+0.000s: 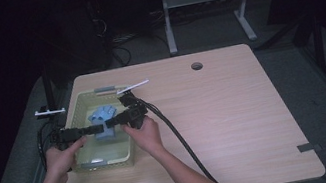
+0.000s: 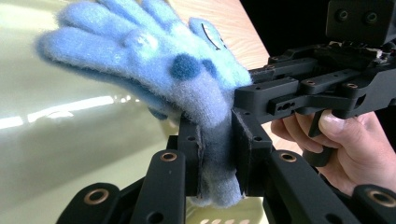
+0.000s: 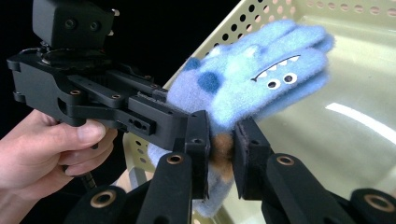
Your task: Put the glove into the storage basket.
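- Left gripper (image 2: 217,154): clamped on the cuff end of the blue glove (image 2: 154,60); in the left gripper view the fuzzy fabric is pinched flat between your two black jaws, and the fingers of the glove fan away toward the upper left.
- Right gripper (image 3: 219,154): also closed on the glove, pinching the cuff where a tan patch shows between the jaws in the right gripper view. Both grips sit at the same end, so you appear to hold the cuff from opposite sides, probably to spread or steady it.
- Blue glove: a fluffy light-blue piece with darker blue spots and a stitched face of two eyes and a toothed mouth. It hangs lifted above the basket floor, borne by your two grippers alone, its fingers free and unsupported.
- Basket (image 1: 76,112): pale yellow-green, perforated walls, standing at the left part of the table (image 1: 237,119). The glove is held over its interior, so a slip would likely drop it inside, not onto the table.
- Left hand (image 1: 61,157) and right hand (image 1: 146,135): each wraps its gripper handle at the basket's near corners, jaws meeting over the middle.
- White strip (image 1: 137,84): lies on the table just beyond the basket's far right corner; purpose cannot be told.
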{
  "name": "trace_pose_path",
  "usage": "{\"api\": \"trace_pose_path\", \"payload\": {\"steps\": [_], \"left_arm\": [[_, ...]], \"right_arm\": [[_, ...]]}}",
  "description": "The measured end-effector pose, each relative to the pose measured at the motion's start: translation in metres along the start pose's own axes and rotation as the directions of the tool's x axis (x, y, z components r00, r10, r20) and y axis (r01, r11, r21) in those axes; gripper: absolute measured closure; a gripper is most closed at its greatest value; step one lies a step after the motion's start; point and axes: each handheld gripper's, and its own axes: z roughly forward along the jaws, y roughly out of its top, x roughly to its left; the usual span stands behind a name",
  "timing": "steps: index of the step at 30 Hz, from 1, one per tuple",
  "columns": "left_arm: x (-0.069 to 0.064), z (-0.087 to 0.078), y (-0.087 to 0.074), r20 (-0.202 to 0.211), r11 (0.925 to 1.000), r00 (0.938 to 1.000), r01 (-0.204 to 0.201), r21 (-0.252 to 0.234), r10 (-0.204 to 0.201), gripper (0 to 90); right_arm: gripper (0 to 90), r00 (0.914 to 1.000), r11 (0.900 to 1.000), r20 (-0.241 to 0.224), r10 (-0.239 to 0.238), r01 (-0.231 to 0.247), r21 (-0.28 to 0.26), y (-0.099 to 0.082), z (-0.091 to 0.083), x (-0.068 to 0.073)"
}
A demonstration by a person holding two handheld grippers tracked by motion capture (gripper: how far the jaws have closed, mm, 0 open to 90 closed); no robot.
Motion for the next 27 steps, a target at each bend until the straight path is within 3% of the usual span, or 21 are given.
{"api": "trace_pose_path", "payload": {"steps": [11, 27], "left_arm": [[0.001, -0.001, -0.001, -0.077, 0.9997, 0.9968, -0.018, 0.017, 0.019, 74.8], [0.003, 0.002, -0.001, -0.108, 0.9991, 0.9938, -0.024, 0.035, 0.027, 75.1]], "right_arm": [[77.3, 0.9999, 0.9994, 0.016, 0.007, -0.008, 0.033, 0.002, 0.014, -0.003], [76.1, 0.9994, 0.9981, 0.034, 0.004, -0.006, 0.061, 0.002, 0.016, -0.006]]}}
